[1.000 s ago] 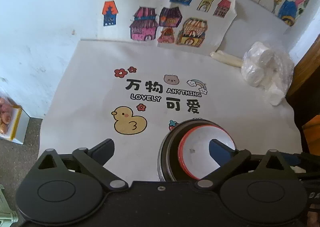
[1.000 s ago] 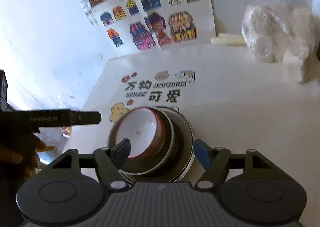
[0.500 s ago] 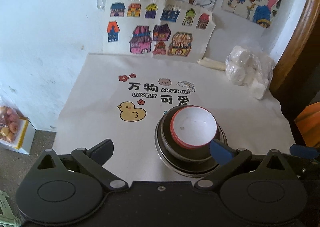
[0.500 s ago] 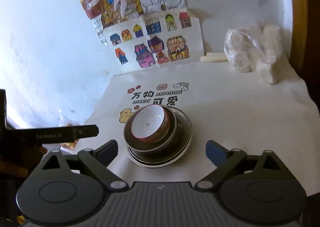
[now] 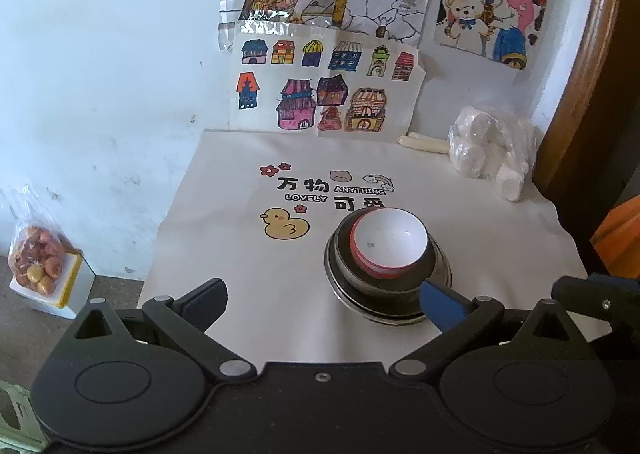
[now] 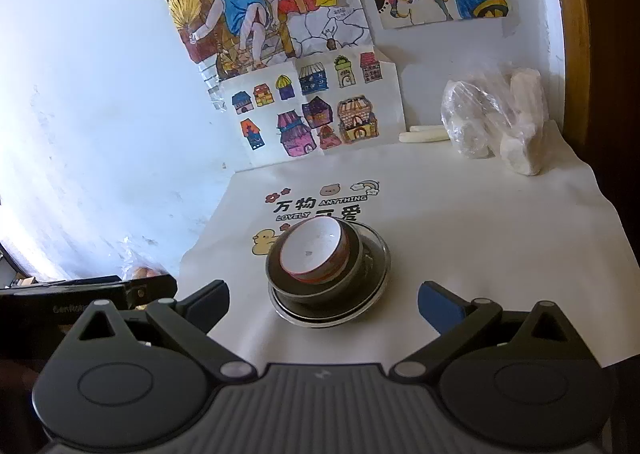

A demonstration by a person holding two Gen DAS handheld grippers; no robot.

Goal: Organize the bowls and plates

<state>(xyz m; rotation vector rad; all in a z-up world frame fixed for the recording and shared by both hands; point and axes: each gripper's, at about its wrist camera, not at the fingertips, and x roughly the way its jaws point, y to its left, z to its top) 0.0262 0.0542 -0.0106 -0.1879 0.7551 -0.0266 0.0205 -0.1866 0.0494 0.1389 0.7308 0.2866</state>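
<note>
Currently we note the white printed cloth (image 5: 240,266) covering the table, with the stack sitting right of the duck print (image 5: 285,224) and just on the near side of the printed lettering. Largest in the stack is the metal plate (image 6: 376,254) at the bottom; on it a dark bowl (image 6: 312,286); nested inside that, tilted, a small red-rimmed bowl (image 5: 390,244) with a white interior.

We judge the two bowls stiff, probably ceramic, fragile and smooth-glazed; the plate looks thin, light and slippery. A rim pinch, one finger inside and one outside, seems the safest hold. Lifting the whole stack by the plate edge risks the tilted bowl sliding.

Left gripper (image 5: 324,304) stands open, nothing between its fingers; its right finger overlaps the plate's near edge in the picture only. Right gripper (image 6: 324,304) has just been opening to full width, empty, the stack lying beyond its fingers.

The left view alone shows the bag of fruit (image 5: 38,262) on a box on the floor. The right view alone shows the tilt of the small bowl and the plate's exposed right rim.
</note>
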